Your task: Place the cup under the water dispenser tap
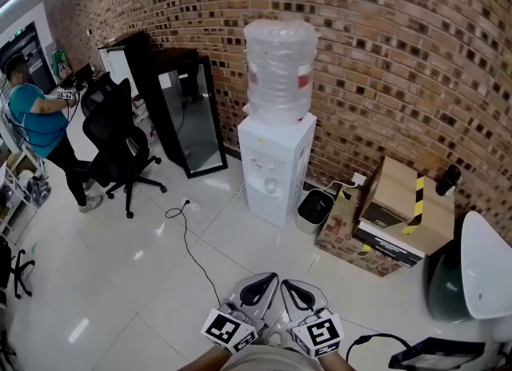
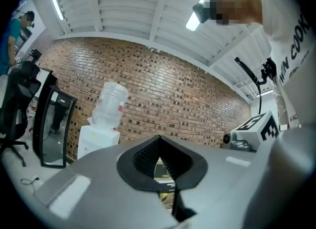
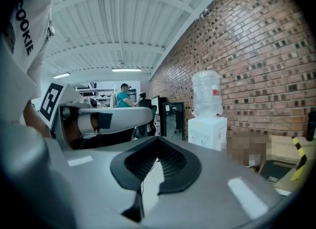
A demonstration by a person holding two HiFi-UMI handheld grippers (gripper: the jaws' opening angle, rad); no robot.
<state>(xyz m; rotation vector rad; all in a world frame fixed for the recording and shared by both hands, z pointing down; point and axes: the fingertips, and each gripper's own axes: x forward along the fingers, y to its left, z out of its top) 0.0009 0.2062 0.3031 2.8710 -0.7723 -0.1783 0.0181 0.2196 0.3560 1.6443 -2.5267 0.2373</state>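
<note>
The white water dispenser, with a clear bottle on top, stands against the brick wall ahead of me; its tap recess faces me. No cup shows in any view. My left gripper and right gripper are side by side at the bottom centre, pointing toward the dispenser and well short of it. The left gripper has its jaws together with nothing between them, the dispenser off to its left. The right gripper is likewise shut and empty, the dispenser to its right.
A small black bin and stacked cardboard boxes sit right of the dispenser. A black-framed glass panel leans on the wall to its left, beside an office chair and a person. A cable trails across the white floor.
</note>
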